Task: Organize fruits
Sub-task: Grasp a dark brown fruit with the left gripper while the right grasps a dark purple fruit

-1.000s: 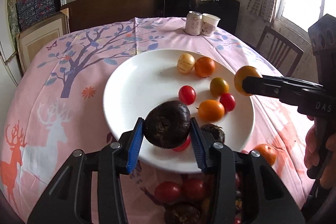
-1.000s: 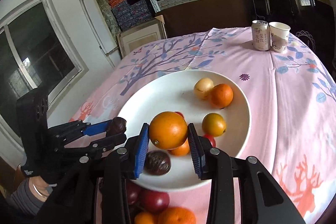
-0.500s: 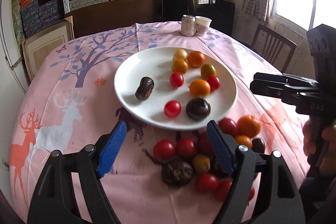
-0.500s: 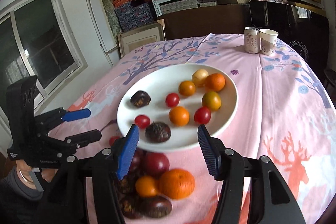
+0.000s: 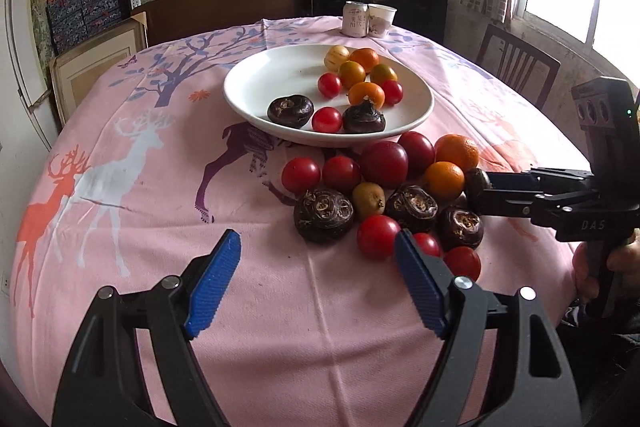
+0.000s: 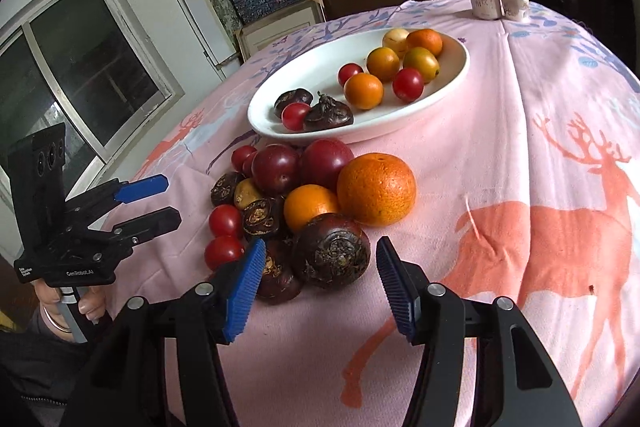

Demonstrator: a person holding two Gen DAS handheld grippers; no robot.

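Nearest in the right wrist view, the right gripper (image 6: 318, 281) is tilted down over the near edge of the fruit pile. Its blue-padded jaws stand partly open and are closing, with a dark water chestnut (image 6: 331, 250) lying just ahead of and between the tips; the pads are not seen to press on it, so nothing is held. The chestnut is roughly round with no clear long axis, so no particular jaw alignment seems needed. This is the relation on which the coming move appears to turn: the fruit sits straight ahead of the right jaws, which are far nearer to it than the left.

The left gripper (image 5: 316, 283) hangs over bare cloth at the pile's near-left side. Its jaws are wide open and empty; a red cherry tomato (image 5: 378, 236) lies just beyond its right pad.

Behind these, the fruit pile (image 5: 384, 195) rests on the pink tabletop (image 5: 160, 227): cherry tomatoes, plums, oranges and more chestnuts, touching one another. Beyond the pile, just beside it, stands the white plate (image 5: 256, 83), already carrying sorted chestnuts, tomatoes and small oranges. Farthest back, a can (image 5: 355, 19) and a paper cup (image 5: 381, 21) stand side by side.
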